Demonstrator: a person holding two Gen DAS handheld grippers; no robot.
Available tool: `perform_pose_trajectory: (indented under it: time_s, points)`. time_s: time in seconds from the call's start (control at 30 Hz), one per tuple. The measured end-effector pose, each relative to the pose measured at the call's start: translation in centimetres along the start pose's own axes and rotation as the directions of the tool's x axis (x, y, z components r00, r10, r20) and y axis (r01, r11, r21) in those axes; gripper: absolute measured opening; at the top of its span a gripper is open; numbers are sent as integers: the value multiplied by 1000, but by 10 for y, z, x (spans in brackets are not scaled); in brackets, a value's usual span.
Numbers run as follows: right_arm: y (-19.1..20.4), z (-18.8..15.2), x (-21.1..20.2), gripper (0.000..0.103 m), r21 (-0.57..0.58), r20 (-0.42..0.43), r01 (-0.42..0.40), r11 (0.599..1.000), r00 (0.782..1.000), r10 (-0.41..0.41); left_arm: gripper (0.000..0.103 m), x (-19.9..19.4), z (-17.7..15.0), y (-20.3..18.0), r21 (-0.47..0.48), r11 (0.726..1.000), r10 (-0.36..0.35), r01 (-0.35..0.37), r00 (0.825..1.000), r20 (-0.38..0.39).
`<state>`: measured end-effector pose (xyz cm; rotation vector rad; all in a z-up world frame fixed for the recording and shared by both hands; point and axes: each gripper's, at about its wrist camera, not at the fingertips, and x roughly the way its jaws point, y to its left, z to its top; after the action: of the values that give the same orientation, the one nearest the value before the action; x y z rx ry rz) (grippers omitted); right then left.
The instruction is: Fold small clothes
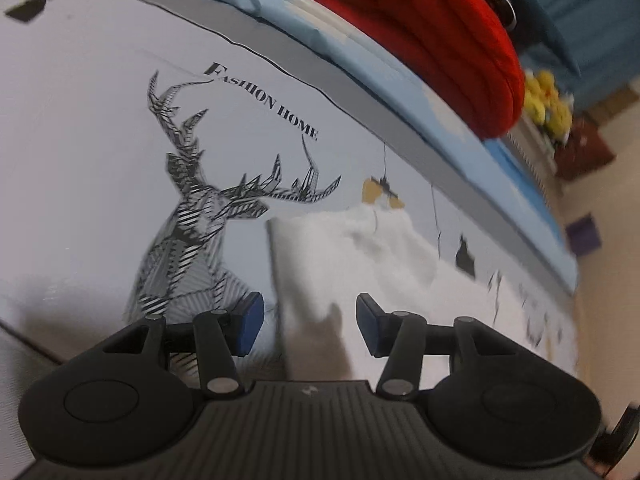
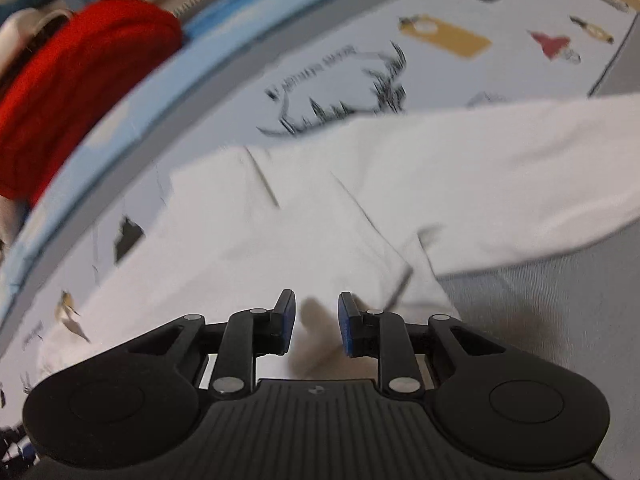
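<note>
A small white garment [image 1: 360, 248] lies flat on a pale cloth printed with a deer [image 1: 192, 200] and the words "FASHION HOME". My left gripper [image 1: 308, 320] hangs just above the garment's left edge, its blue pads [image 1: 250, 322] well apart with nothing pressed between them. In the right wrist view the white garment [image 2: 320, 208] fills the middle, and one sleeve [image 2: 520, 168] stretches out to the right. My right gripper [image 2: 316, 320] is low over the garment's near edge. Its pads [image 2: 286, 320] stand a small way apart, with only cloth and shadow below the gap.
A folded red cloth [image 1: 440, 48] [image 2: 80, 80] rests on a light blue sheet [image 1: 280, 4] along the far edge. Yellow plush toys [image 1: 548, 100] sit beyond it. A grey surface [image 2: 540, 312] borders the printed cloth [image 2: 320, 60] on the right.
</note>
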<state>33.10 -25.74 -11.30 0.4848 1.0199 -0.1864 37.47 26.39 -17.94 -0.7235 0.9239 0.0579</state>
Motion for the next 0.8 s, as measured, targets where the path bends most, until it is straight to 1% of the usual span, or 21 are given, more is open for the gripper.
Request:
perform_pose_trajectory:
  time_s: [0.07, 0.1, 0.13, 0.17, 0.2, 0.27, 0.3, 0.33, 0.37, 0.4, 0.43, 0.47, 0.5, 0.53, 0.6, 0.63, 0.67, 0.7, 0.73, 0.77, 0.8]
  points:
    - [-3, -4, 4, 24, -1, -19, 6, 1000, 1000, -6, 54, 10, -1, 1, -29, 1000, 7, -7, 1000, 11]
    - [-2, -4, 4, 24, -4, -22, 5, 1000, 1000, -5, 33, 15, -1, 1, -32, 999, 5, -4, 1000, 16]
    - [0, -6, 3, 24, -8, -23, 4, 1000, 1000, -4, 8, 19, 0, 1, -15, 1000, -14, 14, 1000, 16]
    - [1, -6, 3, 24, -13, -24, 2, 1000, 1000, -2, 4, 18, 1, -1, 11, 1000, -19, 19, 1000, 24]
    - [2, -6, 2, 24, -16, -22, -8, 1000, 1000, 7, 4, 13, 4, -5, 48, 999, -4, 0, 997, 73]
    - [2, -1, 2, 24, -13, -13, -39, 999, 999, 39, 4, -1, 8, -13, 113, 992, 39, -57, 987, 157]
    - [6, 1, 1, 24, -18, -3, -56, 998, 998, 56, 8, -5, 9, -15, 134, 987, 65, -90, 982, 176]
    - [10, 3, 0, 24, -23, 6, -66, 998, 998, 67, 9, -9, 10, -15, 132, 983, 105, -131, 976, 190]
    - [11, 3, -1, 24, -30, 13, -76, 997, 997, 77, 15, -12, 11, -16, 126, 977, 145, -171, 971, 192]
    - [13, 3, -1, 24, -38, 14, -81, 996, 997, 81, 15, -16, 12, -19, 133, 966, 196, -222, 963, 185]
    - [14, 3, -1, 24, -39, 11, -77, 996, 997, 77, 15, -22, 11, -23, 143, 961, 206, -235, 959, 193]
    - [14, 2, 0, 24, -34, 1, -67, 997, 998, 67, 15, -31, 8, -28, 150, 964, 187, -219, 961, 203]
    - [12, 1, 3, 24, -26, -11, -56, 998, 998, 56, 15, -38, 4, -35, 156, 970, 155, -187, 968, 199]
    - [10, 0, 7, 24, -14, -28, -43, 999, 999, 43, 15, -43, -2, -44, 177, 975, 102, -131, 981, 165]
    - [2, -1, 12, 24, 16, -48, -16, 1000, 999, 17, 16, -46, -17, -56, 227, 972, 50, -69, 995, 89]
    - [-1, -1, 12, 24, 27, -45, -4, 1000, 999, 5, 16, -43, -27, -57, 255, 964, 67, -73, 997, 36]
    - [-3, 0, 11, 24, 34, -43, -5, 999, 999, 7, 16, -33, -35, -54, 281, 953, 122, -111, 992, -21]
    - [-5, 1, 9, 24, 40, -42, -11, 999, 999, 13, 14, -23, -39, -50, 301, 939, 194, -166, 979, -64]
    - [-5, 1, 6, 24, 42, -33, -6, 999, 999, 7, 15, -12, -44, -42, 319, 914, 290, -251, 954, -82]
    - [-6, 2, 4, 24, 40, -22, 1, 999, 1000, 0, 30, -13, -47, -41, 327, 899, 321, -290, 946, -44]
    - [-6, 2, -1, 24, 36, -8, 2, 999, 1000, -2, 31, -16, -50, -46, 338, 890, 335, -307, 942, -27]
